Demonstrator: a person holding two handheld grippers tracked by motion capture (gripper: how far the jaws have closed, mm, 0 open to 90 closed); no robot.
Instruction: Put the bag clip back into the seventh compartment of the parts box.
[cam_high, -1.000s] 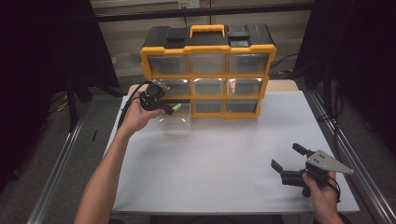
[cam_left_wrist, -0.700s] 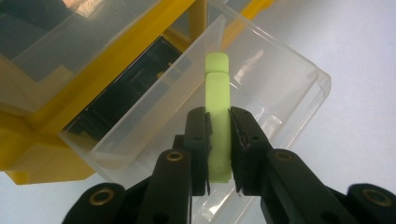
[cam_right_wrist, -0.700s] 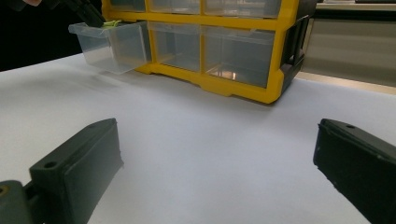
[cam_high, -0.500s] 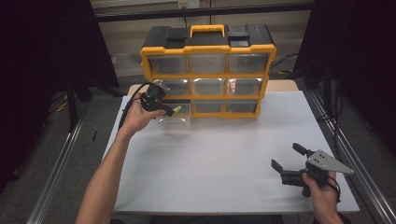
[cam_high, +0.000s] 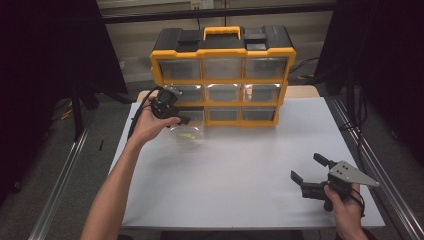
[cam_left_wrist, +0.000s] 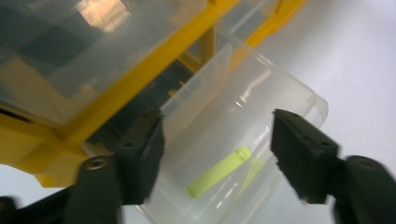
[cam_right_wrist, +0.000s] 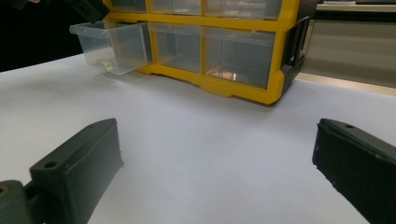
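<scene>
**Left gripper lets go of drawer**

Right gripper (cam_high: 311, 176) idle, jaws apart, near table's (cam_high: 240, 165) front right corner. Far left: left gripper (cam_high: 181, 121) jaws just opened; pulled-out drawer (cam_left_wrist: 243, 140) between them, unclamped, green piece (cam_left_wrist: 219, 171) inside. Release likely complete.

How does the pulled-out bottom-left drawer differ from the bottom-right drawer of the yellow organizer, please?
The bottom-left drawer is pulled out over the white table; the bottom-right drawer sits pushed into the organizer. The bottom-left drawer holds a small yellow-green piece; what the bottom-right drawer contains cannot be told. The left tongs hang open above the bottom-left drawer, having just been opening; nothing is near the bottom-right drawer. Both are clear plastic.
</scene>
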